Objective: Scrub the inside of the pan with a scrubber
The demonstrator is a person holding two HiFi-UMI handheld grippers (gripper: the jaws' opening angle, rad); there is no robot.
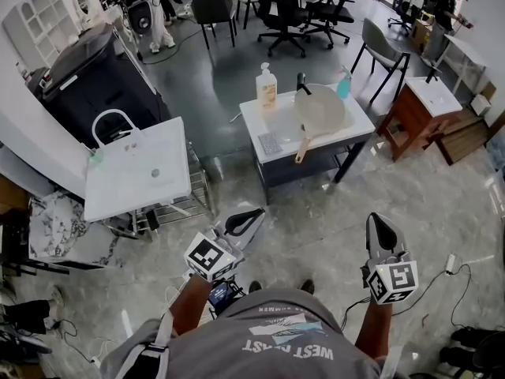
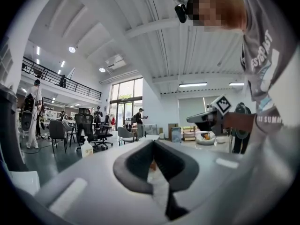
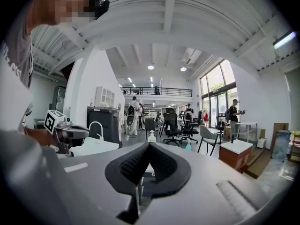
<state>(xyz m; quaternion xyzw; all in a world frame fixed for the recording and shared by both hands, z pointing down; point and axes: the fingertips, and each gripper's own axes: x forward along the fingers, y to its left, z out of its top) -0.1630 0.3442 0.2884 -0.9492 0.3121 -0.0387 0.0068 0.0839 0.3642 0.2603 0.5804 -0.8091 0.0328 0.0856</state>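
Cream pan [image 1: 319,110], white table [image 1: 255,121], orange soap bottle [image 1: 267,89], grey marbled floor [image 1: 316,219]

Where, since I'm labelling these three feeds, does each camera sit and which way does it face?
Head view: on the person's head, steeply down at floor, table and pan; shows both forearms, left gripper, right gripper, shirt.
Left gripper view: on the left gripper, level across the room past shut jaws; shows right gripper, shirt.
Right gripper view: on the right gripper, across the room past shut jaws; shows left gripper.
Shared: soap bottle in all three.
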